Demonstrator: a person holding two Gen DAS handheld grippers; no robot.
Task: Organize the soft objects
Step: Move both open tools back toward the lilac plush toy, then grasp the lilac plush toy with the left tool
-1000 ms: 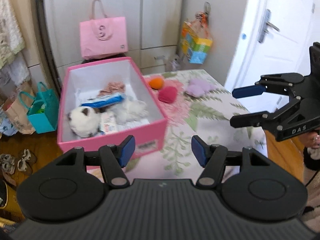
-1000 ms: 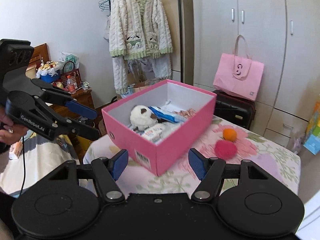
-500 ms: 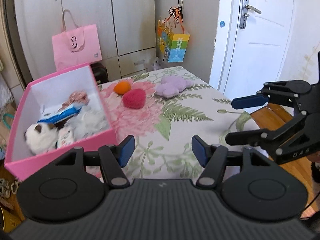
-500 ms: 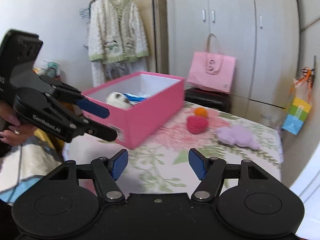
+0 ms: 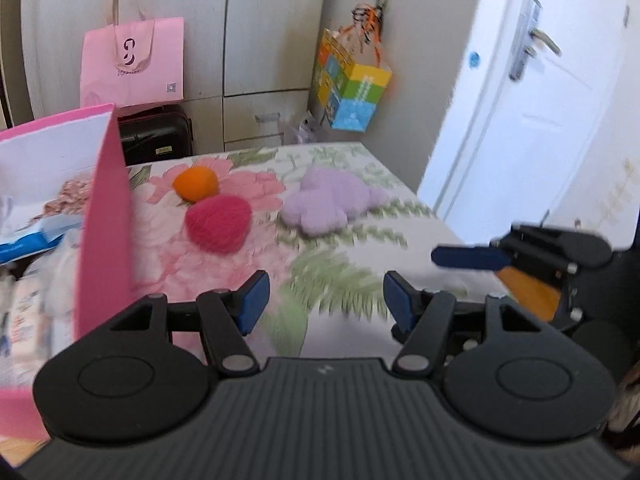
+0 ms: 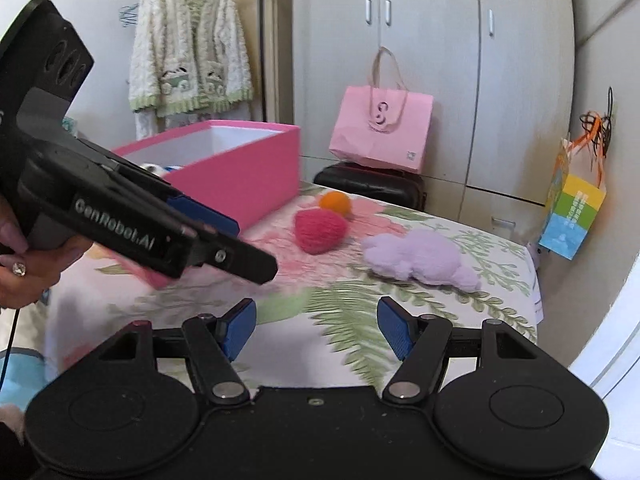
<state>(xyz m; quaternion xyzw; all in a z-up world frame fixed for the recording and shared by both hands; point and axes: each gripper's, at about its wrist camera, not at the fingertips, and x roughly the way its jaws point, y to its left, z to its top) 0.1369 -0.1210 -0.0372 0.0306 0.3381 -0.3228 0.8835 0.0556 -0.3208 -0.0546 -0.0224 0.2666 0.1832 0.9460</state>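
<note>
soft toys wait on the worktop [image 5: 340,320]: with both my left tool [image 5: 324,300] and right tool [image 6: 316,326] apart and empty, i'd straddle the pink heart [image 5: 219,223] squarely, then squeeze gently.

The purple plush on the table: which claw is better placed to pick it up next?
Probably the right claw: it is open and the purple plush lies just ahead of it. The left claw, also open, faces more toward the red heart.

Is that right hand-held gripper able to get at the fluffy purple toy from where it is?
Probably yes: the right hand-held gripper is open and empty, and only bare floral tablecloth lies between it and the purple plush toy.
</note>
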